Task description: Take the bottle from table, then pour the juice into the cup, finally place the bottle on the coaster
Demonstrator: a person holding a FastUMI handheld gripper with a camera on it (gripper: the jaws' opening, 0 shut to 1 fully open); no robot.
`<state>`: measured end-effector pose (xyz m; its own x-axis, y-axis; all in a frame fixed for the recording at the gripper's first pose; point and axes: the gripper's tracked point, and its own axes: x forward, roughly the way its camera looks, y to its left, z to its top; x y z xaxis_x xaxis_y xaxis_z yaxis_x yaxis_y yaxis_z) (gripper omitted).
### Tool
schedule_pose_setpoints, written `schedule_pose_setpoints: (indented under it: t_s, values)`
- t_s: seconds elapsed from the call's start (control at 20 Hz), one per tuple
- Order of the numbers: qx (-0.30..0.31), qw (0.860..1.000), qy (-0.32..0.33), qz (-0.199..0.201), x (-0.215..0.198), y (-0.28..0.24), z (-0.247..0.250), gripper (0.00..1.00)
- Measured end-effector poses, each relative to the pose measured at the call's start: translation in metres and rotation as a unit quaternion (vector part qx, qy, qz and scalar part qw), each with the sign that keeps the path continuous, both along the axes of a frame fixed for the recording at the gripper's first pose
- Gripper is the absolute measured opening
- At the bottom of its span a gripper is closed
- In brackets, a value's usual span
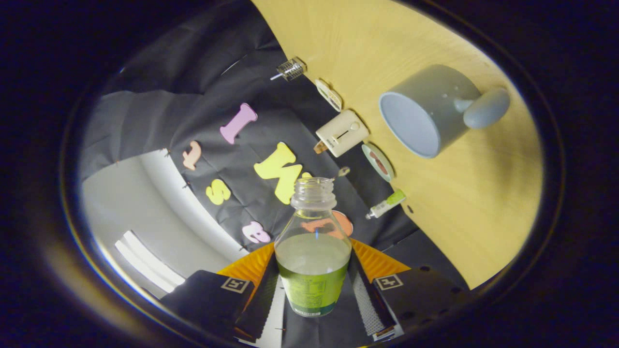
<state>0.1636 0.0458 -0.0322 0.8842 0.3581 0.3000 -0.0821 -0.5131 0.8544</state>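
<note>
The gripper (313,295) is clamping the bottle (313,251) between its two fingers, one finger pressing on each side of the labelled lower body; the bottle is standing along the fingers, neck pointing away from the camera, and the whole view is rolled, so that the wooden table (483,203) is running up the right side of the scene. The bottle is clear plastic with a green label; its mouth is showing no cap; pale liquid is sitting in it at about the level where the shoulder begins to narrow, the surface lying level across the body.

Just beyond the bottle mouth, a small row of items is lining the table's far edge against the black cloth wall; nearest is a small tube with a green end (386,205); next, a round flat piece with a red centre (378,162); then a cream toaster-shaped object (341,132); then another small flat piece (329,94); farthest, a small wire object (291,69).

To the right of that row, well apart from the bottle, the grey cup (430,113) is resting on the table, its opening facing the gripper and its handle on the far right side; the inside is appearing bare.
</note>
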Motion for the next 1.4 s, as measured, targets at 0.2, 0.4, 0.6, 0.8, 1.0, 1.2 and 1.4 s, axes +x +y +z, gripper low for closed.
schedule_pose_setpoints:
  t_s: [0.2,0.4,0.6,0.8,1.0,1.2,1.4]
  values:
    - [-0.142,0.989,0.039,-0.006,0.0,0.011,-0.038,0.79]
    - [-0.256,0.964,0.058,-0.036,0.0,0.008,-0.061,0.79]
    - [-0.352,0.933,0.039,-0.064,0.002,0.007,-0.065,0.79]
    - [-0.44,0.896,0.02,-0.057,0.003,0.017,-0.067,0.8]
    - [-0.524,0.847,0.005,-0.086,0.004,0.017,-0.054,0.8]
    - [-0.596,0.794,-0.038,-0.113,0.004,0.015,-0.03,0.8]
    - [-0.627,0.767,-0.053,-0.125,0.004,0.007,-0.017,0.8]
